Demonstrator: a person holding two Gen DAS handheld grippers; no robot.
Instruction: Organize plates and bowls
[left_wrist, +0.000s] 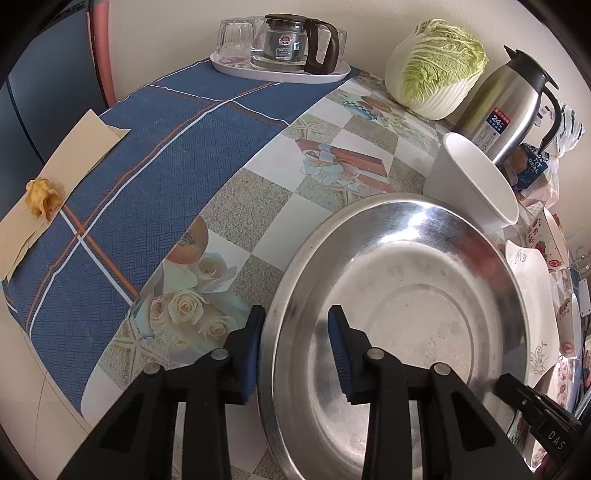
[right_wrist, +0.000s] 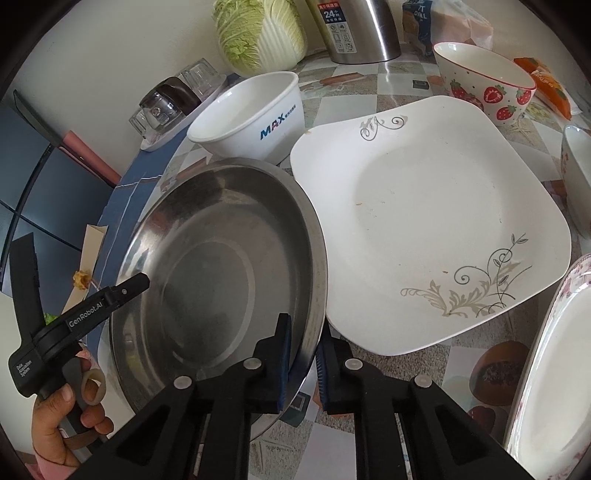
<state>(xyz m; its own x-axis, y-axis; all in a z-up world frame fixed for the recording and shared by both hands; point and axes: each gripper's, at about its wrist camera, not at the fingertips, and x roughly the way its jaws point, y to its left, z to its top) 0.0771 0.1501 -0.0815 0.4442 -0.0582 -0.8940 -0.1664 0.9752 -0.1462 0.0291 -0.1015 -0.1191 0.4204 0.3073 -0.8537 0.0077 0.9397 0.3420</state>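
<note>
Here the left gripper (left_wrist: 295, 343) straddles the near-left rim of the steel basin (left_wrist: 406, 295): one pad sits outside the wall, the other inside, with a visible gap on the inner side, so its jaws are spread around the rim, not pinching it. If the basin is lifted now, that side could stay behind or slide out, tipping the basin toward the blue tablecloth (left_wrist: 147, 184) and the table edge on the left.

Further right, the right gripper (right_wrist: 303, 354) is pressed together on the basin's near-right rim, both pads against the thin metal. That rim is smooth and slopes outward, so a one-sided pull could let it slip or twist.

The basin sits on the table, its far edge just beside the white MAX bowl (right_wrist: 255, 118) and its right edge touching or overlapping the square white plate (right_wrist: 424, 221). Raising it unevenly could knock the bowl over or drag the plate toward the strawberry bowl (right_wrist: 484, 81) at far right.
</note>
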